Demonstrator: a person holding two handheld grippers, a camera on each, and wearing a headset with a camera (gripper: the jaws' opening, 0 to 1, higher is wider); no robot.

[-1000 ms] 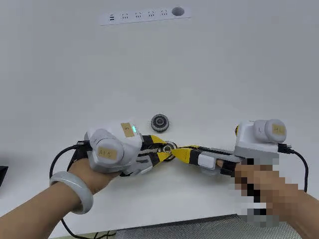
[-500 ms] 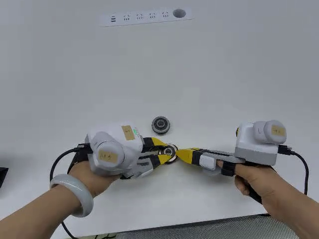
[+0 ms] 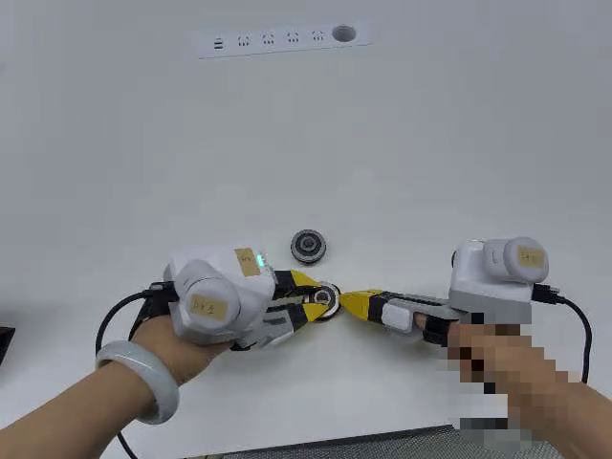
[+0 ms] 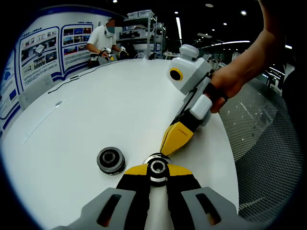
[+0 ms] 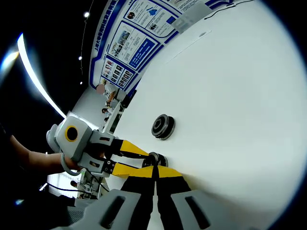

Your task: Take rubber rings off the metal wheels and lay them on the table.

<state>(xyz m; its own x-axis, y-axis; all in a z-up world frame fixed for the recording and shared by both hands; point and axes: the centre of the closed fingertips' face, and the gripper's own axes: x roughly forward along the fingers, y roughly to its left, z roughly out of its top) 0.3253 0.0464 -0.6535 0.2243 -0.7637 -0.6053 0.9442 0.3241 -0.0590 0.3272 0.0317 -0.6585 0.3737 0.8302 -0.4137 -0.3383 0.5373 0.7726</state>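
A small metal wheel [image 3: 323,298] with a black rubber ring is clamped between the yellow jaws of my left gripper [image 3: 319,299], just above the table. In the left gripper view that wheel [image 4: 157,168] sits at the jaw tips. My right gripper [image 3: 346,300] comes in from the right, its jaws pressed together and its tips against the wheel's rim [image 5: 156,160]. Whether they pinch the ring is hidden. A second wheel [image 3: 308,245] with its ring on lies flat on the table beyond them, and it also appears as the wheel [image 4: 111,160] and the wheel [image 5: 163,126].
A white power strip [image 3: 283,39] lies at the far edge of the white table [image 3: 430,172]. A cable [image 3: 120,306] trails from the left gripper and another cable [image 3: 574,311] from the right. A grey mesh surface [image 3: 382,449] borders the table's near edge.
The right gripper's tips have drawn back slightly to the right, from overlapping the wheel to touching its rim. The left gripper still holds the wheel.
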